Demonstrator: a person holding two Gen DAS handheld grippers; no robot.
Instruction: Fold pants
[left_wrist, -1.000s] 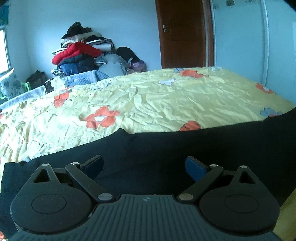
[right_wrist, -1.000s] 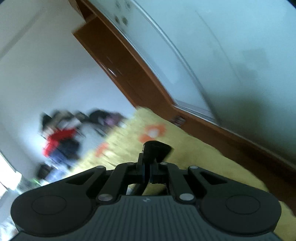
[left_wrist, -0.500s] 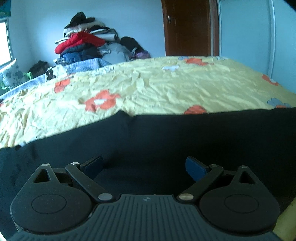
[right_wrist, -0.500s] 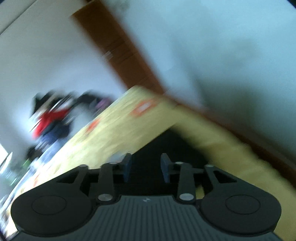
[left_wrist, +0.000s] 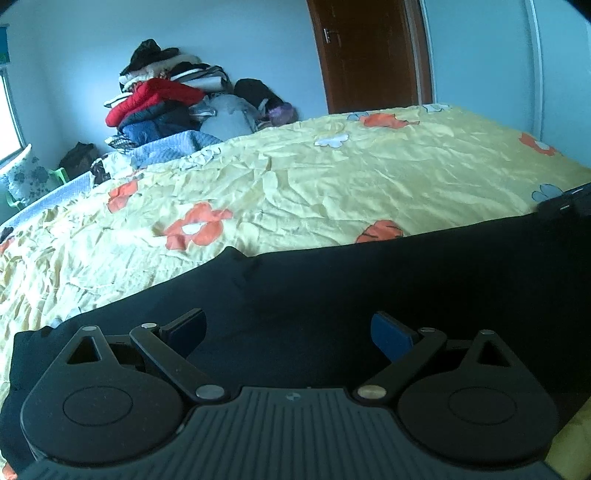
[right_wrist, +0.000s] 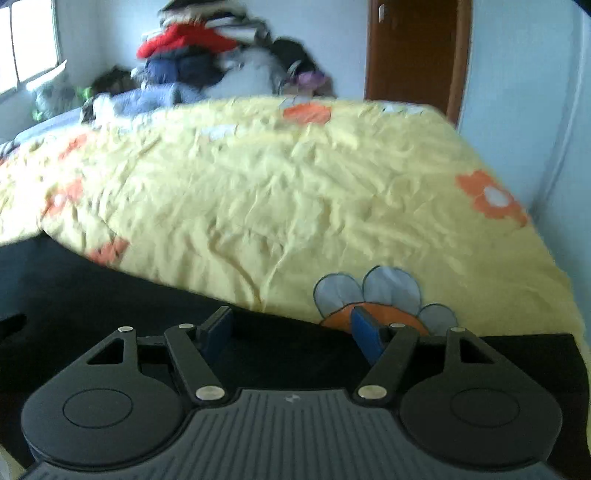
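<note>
Hovering over the black pants (left_wrist: 369, 288) lying flat along the near edge of the yellow flowered bedspread (left_wrist: 314, 184), we are keeping the left gripper (left_wrist: 290, 330) spread and empty, while the right gripper (right_wrist: 291, 328) has just been opening, nothing between its jaws.

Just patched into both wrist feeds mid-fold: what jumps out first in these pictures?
The yellow floral bedspread fills most of both views, with the black pants spread flat along its near edge. The left gripper and right gripper both hang open over the dark cloth; the right one's jaws have just been opening, with nothing pinched between them. A heap of clothes is piled against the far wall.
</note>
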